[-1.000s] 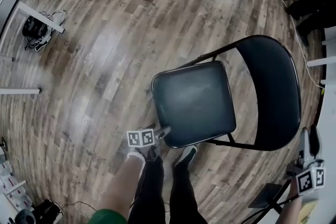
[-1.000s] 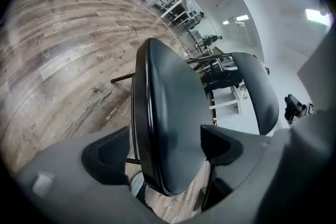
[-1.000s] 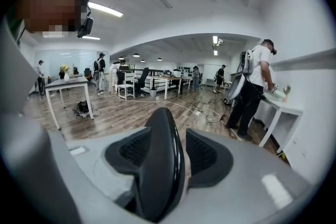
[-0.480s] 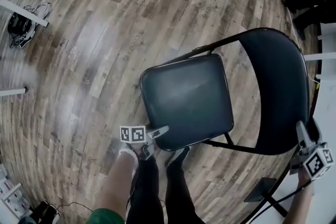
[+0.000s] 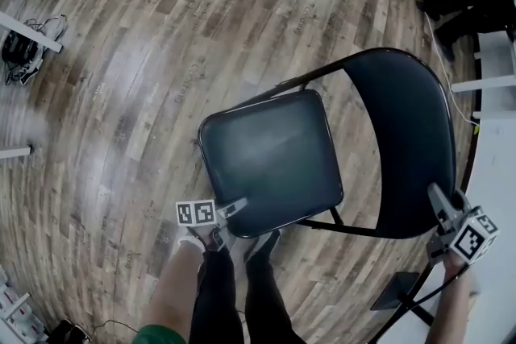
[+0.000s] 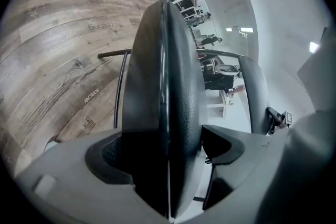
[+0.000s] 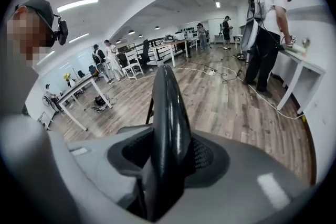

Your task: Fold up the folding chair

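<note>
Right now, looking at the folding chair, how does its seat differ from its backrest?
The seat lies about level, while the backrest rises upright along one of its edges. The seat is squarish with rounded corners and a pale rim, whereas the backrest is a longer panel with rounded ends. Both are dark and slightly glossy.

We stand on a grey-brown wood-plank floor (image 5: pixel 145 44) that gleams in patches under long ceiling light strips (image 7: pixel 79 4). We see white tables (image 7: pixel 79 91) at the left of the open hall. A white desk (image 7: pixel 299 68) runs along the white right wall (image 7: pixel 317 39), with 1 person (image 7: pixel 268 29) standing at it. Cables (image 7: pixel 210 72) trail over the boards, and more people (image 7: pixel 105 57) stand far back.
</note>
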{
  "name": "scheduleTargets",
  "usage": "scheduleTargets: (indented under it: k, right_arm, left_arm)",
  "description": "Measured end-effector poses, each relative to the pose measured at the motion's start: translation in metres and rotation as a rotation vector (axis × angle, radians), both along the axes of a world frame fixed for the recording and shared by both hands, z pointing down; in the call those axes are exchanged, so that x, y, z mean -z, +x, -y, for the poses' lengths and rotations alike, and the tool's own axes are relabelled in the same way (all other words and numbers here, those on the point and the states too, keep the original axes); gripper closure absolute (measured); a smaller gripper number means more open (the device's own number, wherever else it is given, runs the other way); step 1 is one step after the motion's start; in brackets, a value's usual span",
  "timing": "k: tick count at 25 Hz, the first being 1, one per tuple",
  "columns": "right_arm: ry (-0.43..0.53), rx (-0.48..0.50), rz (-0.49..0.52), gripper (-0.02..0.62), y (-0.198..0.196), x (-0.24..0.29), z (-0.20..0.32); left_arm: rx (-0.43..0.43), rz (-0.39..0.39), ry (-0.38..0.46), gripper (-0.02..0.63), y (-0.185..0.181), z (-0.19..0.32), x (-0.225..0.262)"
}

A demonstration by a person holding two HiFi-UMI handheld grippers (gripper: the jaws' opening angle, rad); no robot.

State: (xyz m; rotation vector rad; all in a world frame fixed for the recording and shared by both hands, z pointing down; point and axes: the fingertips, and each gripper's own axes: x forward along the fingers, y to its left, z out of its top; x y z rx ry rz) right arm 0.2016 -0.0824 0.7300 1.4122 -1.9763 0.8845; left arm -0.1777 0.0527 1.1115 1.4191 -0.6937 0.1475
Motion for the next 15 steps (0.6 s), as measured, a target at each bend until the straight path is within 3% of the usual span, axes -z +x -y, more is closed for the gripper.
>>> scheduleTargets:
  k: [8,15]
  right_arm:
    - [0.048,0.008,-0.005,0.433,-0.015,0.030,-0.004]
    - [0.115,0.077,0.074,0.459,-0.047,0.090,-0.024]
  left_arm:
    - [0.082,0.046,-0.026,0.176,0.008,0.003,0.038]
    - [0.090,0.057,-0.018,0.176,0.037,0.008,0.116]
